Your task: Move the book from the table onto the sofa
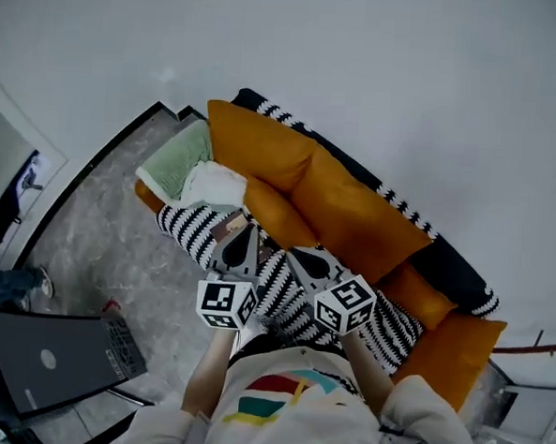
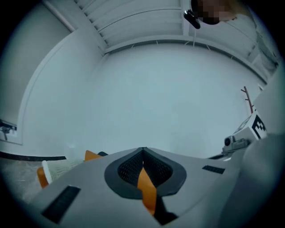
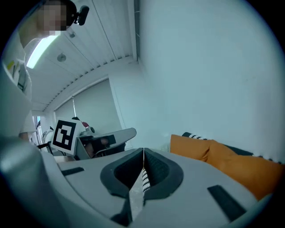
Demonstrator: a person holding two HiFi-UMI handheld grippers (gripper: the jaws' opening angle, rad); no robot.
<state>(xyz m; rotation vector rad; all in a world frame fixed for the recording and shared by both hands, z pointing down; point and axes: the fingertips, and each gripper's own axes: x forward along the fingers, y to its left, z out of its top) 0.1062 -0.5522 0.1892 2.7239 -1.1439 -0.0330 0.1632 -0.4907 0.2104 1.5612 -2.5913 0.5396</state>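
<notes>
The left gripper and the right gripper are both clenched shut on nothing, up near the sofa, and the book seems to lie on its striped seat, far left.

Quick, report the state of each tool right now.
Left tool: closed, holding nothing.
Right tool: closed, holding nothing.
</notes>
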